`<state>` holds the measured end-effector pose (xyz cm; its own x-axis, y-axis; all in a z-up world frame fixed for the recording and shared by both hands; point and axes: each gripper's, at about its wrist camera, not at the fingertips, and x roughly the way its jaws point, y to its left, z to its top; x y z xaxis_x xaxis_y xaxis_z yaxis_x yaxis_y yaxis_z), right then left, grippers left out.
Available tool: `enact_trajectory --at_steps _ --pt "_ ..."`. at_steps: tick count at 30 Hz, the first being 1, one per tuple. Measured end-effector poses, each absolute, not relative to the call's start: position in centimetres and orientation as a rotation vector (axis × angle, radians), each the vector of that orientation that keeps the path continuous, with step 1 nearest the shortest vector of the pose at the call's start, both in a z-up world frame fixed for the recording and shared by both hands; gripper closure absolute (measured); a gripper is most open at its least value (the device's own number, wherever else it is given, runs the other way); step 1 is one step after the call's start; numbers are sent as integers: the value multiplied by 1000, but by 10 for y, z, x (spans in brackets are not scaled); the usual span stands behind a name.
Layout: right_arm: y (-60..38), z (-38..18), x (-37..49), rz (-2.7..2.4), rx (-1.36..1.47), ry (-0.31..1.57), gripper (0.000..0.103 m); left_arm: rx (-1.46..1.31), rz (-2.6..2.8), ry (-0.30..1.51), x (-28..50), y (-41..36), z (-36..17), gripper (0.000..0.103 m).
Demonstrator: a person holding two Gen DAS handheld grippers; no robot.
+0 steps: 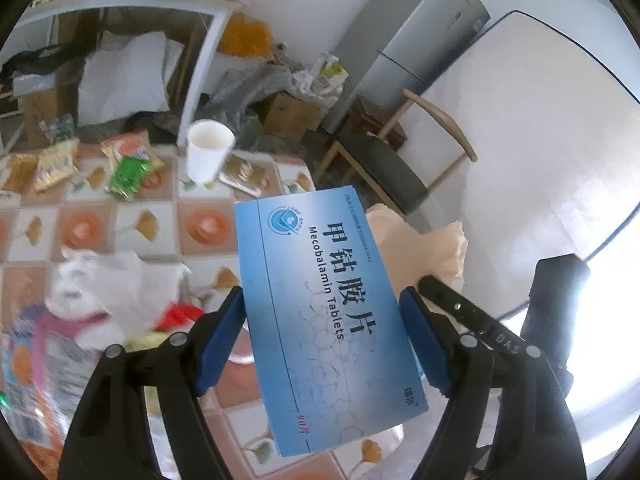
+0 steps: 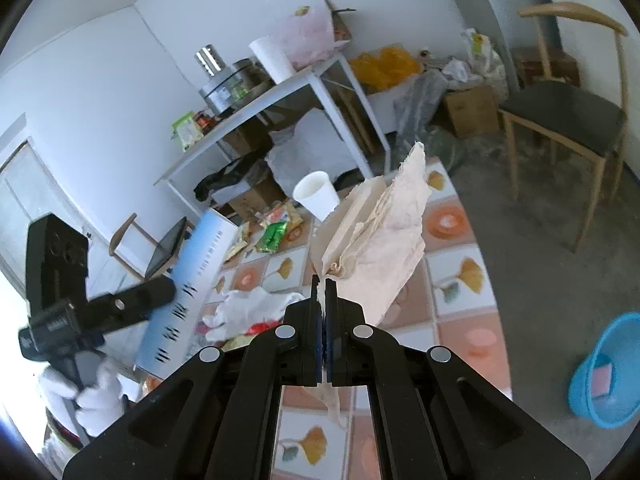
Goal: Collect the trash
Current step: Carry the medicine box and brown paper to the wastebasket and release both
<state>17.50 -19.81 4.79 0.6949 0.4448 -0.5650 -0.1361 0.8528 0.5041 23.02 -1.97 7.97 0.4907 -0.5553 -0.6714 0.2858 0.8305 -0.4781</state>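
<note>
A blue medicine box (image 1: 312, 264) printed "Mecobalamin Tablets" is held above the table, with my left gripper (image 1: 320, 298) shut on it, its blue pads pressing both long edges. In the right wrist view the same box (image 2: 192, 276) shows at the left, with one left finger (image 2: 136, 300) across it and a white-gloved hand (image 2: 96, 396) below. My right gripper (image 2: 323, 283) is shut on a crumpled beige paper tissue (image 2: 384, 240) that stands up from its jaws. That tissue (image 1: 420, 248) also appears just right of the box in the left wrist view.
The table (image 2: 452, 280) has a tiled orange leaf-pattern cloth. On it lie a white paper cup (image 2: 316, 196), snack wrappers (image 1: 128, 168) and a white plastic bag (image 1: 100, 292). A blue basin (image 2: 608, 372) sits on the floor at the right, near a wooden chair (image 2: 560, 120).
</note>
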Motion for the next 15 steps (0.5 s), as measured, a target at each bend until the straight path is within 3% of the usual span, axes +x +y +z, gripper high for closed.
enact_trajectory --at_steps 15 --pt "-285 33 107 143 561 737 103 -270 -695 973 205 -124 60 27"
